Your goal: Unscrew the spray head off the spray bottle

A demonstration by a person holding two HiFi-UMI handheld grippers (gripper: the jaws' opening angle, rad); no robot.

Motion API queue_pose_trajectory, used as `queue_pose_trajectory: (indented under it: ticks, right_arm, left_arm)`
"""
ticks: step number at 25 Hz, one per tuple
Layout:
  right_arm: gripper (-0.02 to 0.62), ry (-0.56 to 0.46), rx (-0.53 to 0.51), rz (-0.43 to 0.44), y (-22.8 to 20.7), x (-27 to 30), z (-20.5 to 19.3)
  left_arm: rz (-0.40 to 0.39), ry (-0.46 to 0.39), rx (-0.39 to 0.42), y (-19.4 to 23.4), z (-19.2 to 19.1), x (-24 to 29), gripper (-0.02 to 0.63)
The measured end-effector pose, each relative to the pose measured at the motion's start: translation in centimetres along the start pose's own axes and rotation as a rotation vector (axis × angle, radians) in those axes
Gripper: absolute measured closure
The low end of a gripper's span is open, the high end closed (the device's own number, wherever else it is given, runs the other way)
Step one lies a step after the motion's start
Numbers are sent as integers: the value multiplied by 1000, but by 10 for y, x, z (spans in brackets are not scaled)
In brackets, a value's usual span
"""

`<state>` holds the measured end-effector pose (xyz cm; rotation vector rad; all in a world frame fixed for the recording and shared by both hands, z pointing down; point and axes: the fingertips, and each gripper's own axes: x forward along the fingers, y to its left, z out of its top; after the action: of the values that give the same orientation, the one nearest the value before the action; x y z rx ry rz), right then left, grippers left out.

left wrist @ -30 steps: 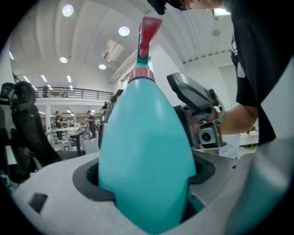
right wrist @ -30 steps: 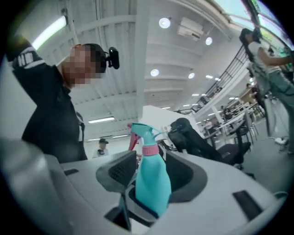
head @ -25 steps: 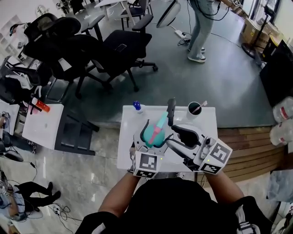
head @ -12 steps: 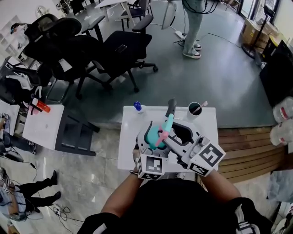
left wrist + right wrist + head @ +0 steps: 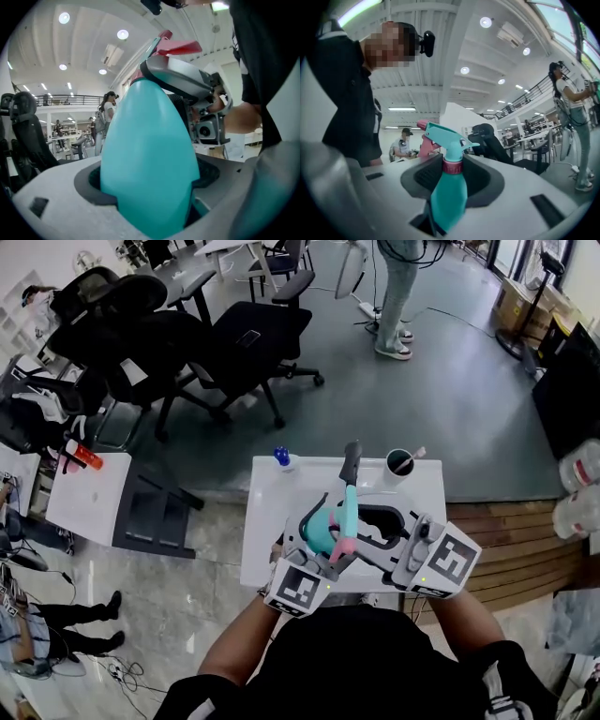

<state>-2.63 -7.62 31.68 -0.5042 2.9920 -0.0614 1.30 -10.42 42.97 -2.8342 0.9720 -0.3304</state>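
From the head camera, both grippers meet above a white table (image 5: 267, 512), with a teal spray bottle (image 5: 321, 526) held in the air between them. The left gripper (image 5: 150, 168) view shows its jaws clamped on the bottle's fat body. Only the right gripper (image 5: 453, 161) view shows the spray head (image 5: 443, 136) clearly. Its jaws have just been closing and ring the pink collar (image 5: 452, 166), with gaps on either side.

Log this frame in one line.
left tongs: shut on bottle | right tongs: just closing around pink collar, not gripping yet | spray head: attached
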Motion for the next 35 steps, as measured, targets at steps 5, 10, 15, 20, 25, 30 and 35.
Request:
queue_pose_trajectory:
  ticks: [5, 10, 15, 20, 25, 30, 35]
  right_arm:
    - [461, 66, -68, 281, 38, -19, -3]
    - [460, 86, -59, 492, 56, -33, 1]
    - [448, -27, 43, 323, 24, -28, 5]
    - [448, -99, 123, 41, -31, -52, -15]
    - [479, -125, 159, -64, -29, -65, -13]
    - [486, -39, 118, -20, 9, -33, -18]
    - [489, 61, 116, -56, 19, -13, -32]
  left_arm:
    - [-278, -87, 72, -40, 16, -14, 147]
    - [-488, -130, 47, -72, 26, -25, 147]
    - [-269, -121, -6, -39, 23, -5, 147]
    - [28, 22, -85, 14, -18, 5, 147]
    - [197, 130, -107, 42, -49, 4, 147]
    - [250, 162, -109, 44, -69, 3, 147]
    - [261, 148, -104, 42, -65, 2, 147]
